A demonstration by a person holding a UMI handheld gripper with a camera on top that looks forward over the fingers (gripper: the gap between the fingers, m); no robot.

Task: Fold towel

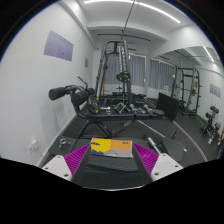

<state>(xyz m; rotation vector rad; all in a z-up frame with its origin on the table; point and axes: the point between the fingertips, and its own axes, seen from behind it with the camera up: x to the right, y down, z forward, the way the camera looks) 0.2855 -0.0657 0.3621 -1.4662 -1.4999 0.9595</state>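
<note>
Towel [112, 146]: what reads as it is the yellow patch with a blue-grey band, lying flat on the dark surface [110, 172] that fills the space between your fingers. It is small in view, so I judge it to be the towel but cannot be sure, and I cannot tell how many layers it has or where its free corners are.

From the gripper [112, 153] it sits dead ahead at 12 o'clock, at the level of the fingertips and centred in the gap. The left pad [74, 160] is at about 10 o'clock of the patch's near edge and the right pad [149, 160] at about 2 o'clock. Both are spread wide, with a gap on each side of the cloth and nothing pinched.

Its long axis seems to run from 9 to 3 o'clock, straight across your line of reach, with the yellow part toward 9 and the grey-blue part toward 3. The near long edge faces you square on, so neither finger is nearer.

That probably matters most: to catch an edge you would reach forward and down toward 12 o'clock. A short edge would mean going round to 9 or 3 first.

Beyond it, at 12 o'clock and well apart, stands a weights rack [120, 72].
</note>
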